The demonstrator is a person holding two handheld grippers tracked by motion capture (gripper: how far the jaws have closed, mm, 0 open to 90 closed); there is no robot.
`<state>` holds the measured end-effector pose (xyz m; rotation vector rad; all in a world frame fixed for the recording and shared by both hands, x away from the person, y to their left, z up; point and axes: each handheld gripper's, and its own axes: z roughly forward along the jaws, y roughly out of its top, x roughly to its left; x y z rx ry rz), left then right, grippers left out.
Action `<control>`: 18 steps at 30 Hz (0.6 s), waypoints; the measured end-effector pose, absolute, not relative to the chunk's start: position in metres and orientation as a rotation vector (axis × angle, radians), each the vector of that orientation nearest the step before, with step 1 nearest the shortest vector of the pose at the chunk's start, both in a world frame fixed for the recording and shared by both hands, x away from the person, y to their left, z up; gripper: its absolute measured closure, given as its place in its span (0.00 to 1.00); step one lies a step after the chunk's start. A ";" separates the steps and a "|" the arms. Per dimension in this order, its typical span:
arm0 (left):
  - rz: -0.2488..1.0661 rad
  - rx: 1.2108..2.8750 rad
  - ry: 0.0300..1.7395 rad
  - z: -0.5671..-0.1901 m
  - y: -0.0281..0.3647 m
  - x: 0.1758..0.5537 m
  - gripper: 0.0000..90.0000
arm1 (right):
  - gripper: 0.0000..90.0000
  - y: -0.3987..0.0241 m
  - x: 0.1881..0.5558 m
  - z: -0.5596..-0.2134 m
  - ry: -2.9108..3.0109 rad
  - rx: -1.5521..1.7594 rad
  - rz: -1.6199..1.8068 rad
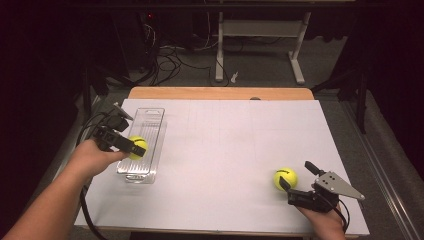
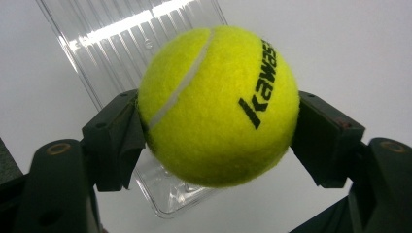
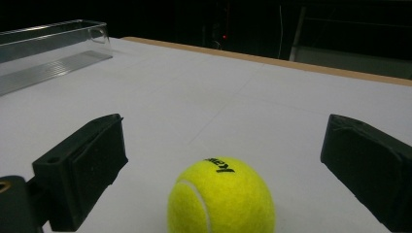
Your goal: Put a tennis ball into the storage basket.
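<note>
Left gripper (image 1: 131, 146) clenched on ball (image 1: 138, 147) over tray (image 1: 150, 131); right gripper (image 1: 297, 182) released around second ball (image 1: 285, 178); risk: roll-off if nudged.

Balls (image 2: 218, 107): fuzzy yellow felt. Tray (image 1: 150, 131): clear glossy ribbed plastic. Table (image 1: 240, 135): matt white sheet, wood far edge.

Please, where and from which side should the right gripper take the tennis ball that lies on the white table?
Grip the free tennis ball across its widest middle. It is round and rests on the table, so any side serves; the right gripper already stands open with one jaw to each side of it, so probably advance level and close.
</note>
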<state>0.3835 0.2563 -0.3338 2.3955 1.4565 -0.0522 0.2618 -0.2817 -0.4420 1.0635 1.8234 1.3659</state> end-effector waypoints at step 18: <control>-0.028 2.377 1.554 -0.334 0.256 0.409 0.30 | 0.03 -0.283 0.262 -0.442 1.822 1.070 1.368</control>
